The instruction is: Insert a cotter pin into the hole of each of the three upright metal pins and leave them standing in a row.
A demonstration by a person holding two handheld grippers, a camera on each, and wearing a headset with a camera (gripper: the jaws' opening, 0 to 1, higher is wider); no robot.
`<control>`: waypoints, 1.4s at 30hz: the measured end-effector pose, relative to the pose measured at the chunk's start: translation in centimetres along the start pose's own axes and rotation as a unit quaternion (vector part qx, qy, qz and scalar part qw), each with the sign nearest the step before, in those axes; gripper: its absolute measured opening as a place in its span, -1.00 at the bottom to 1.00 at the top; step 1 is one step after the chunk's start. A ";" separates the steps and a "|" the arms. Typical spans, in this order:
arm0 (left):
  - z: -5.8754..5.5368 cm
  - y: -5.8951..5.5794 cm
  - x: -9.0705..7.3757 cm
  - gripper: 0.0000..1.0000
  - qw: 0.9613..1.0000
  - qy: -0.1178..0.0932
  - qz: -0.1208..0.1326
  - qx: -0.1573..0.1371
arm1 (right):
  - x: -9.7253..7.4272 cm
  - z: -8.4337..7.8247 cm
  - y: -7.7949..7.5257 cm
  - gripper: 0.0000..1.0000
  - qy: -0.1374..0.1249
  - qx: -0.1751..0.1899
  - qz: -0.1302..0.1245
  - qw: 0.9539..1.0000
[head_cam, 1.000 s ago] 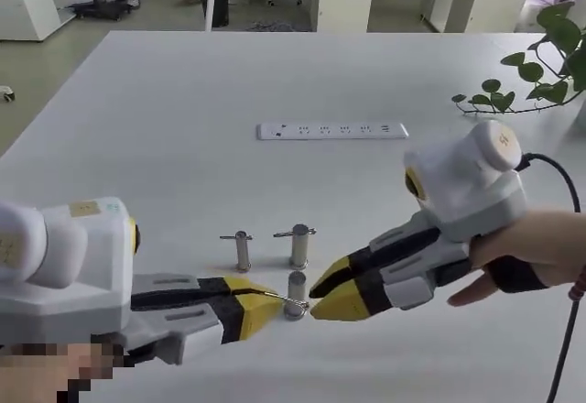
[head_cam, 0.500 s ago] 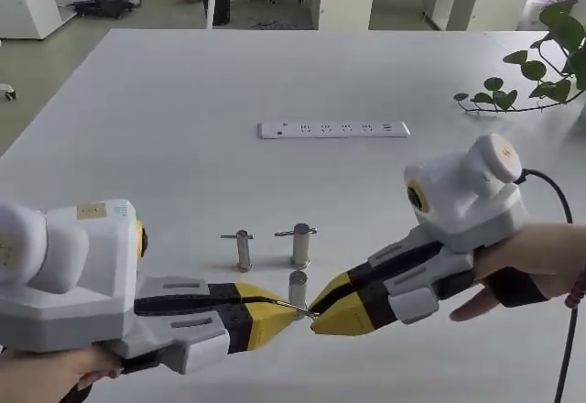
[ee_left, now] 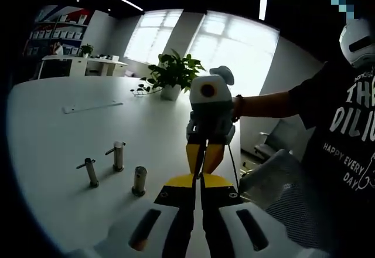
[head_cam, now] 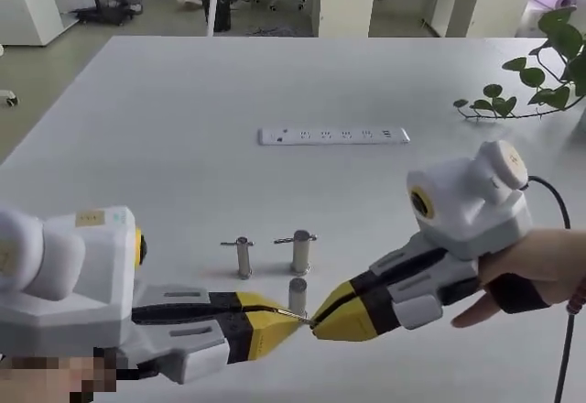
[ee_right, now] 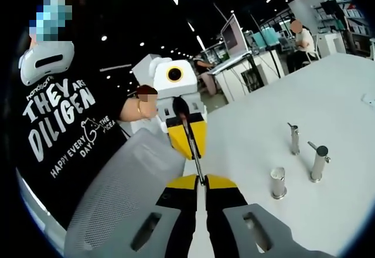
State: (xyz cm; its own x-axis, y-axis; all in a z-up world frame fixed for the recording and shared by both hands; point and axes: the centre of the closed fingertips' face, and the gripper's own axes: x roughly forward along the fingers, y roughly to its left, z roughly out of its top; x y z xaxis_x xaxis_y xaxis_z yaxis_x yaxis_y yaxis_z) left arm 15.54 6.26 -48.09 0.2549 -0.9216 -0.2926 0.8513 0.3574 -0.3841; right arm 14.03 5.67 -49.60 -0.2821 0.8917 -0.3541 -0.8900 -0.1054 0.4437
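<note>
Three upright metal pins stand on the white table (head_cam: 183,119). Two behind, the left pin (head_cam: 243,255) and the right pin (head_cam: 300,250), each carry a cotter pin through the top. The nearer, shorter pin (head_cam: 297,293) has none. Just in front of it my left gripper (head_cam: 291,321) and right gripper (head_cam: 319,321) meet tip to tip, both shut on a thin cotter pin (head_cam: 295,313). The left gripper view shows that wire (ee_left: 199,161) running from my left gripper (ee_left: 201,179) to the right gripper (ee_left: 203,152). In the right gripper view the cotter pin (ee_right: 193,149) spans my right gripper (ee_right: 202,182) and the left gripper (ee_right: 187,135).
A white power strip (head_cam: 333,135) lies mid-table beyond the pins. A leafy plant (head_cam: 540,64) trails over the far right edge. The right gripper's black cable (head_cam: 566,330) hangs at the right. A grey mesh chair (ee_right: 117,187) stands by the person.
The right gripper's jaws have come together on the cotter pin held by the left gripper. Both grippers have drawn slightly toward me, tips now touching in front of the bare pin.
</note>
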 end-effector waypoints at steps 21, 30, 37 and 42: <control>-1.9 2.1 0.9 -0.99 0.997 0.030 0.054 0.048 | -2.0 -1.3 -2.9 -1.00 0.086 -0.067 -0.080 0.991; -1.8 3.6 0.7 -0.87 0.993 0.024 0.093 0.071 | -3.5 -2.4 -5.0 -1.00 0.132 -0.078 -0.126 0.980; -2.0 5.1 1.0 -0.67 0.987 0.027 0.130 0.093 | -3.9 -3.7 -6.3 -1.00 0.167 -0.071 -0.148 0.972; -2.1 5.7 1.3 -0.58 0.985 0.027 0.140 0.098 | -4.3 -4.4 -7.0 -1.00 0.183 -0.069 -0.155 0.968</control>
State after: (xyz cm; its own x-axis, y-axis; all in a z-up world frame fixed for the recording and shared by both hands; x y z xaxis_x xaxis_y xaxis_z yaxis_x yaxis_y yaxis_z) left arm 19.78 7.46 -52.51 0.4722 -0.7798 -0.4110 0.8244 0.5558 -0.1074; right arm 19.90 0.69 -54.77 -0.0782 0.6772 -0.7316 -0.9846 0.0628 0.1634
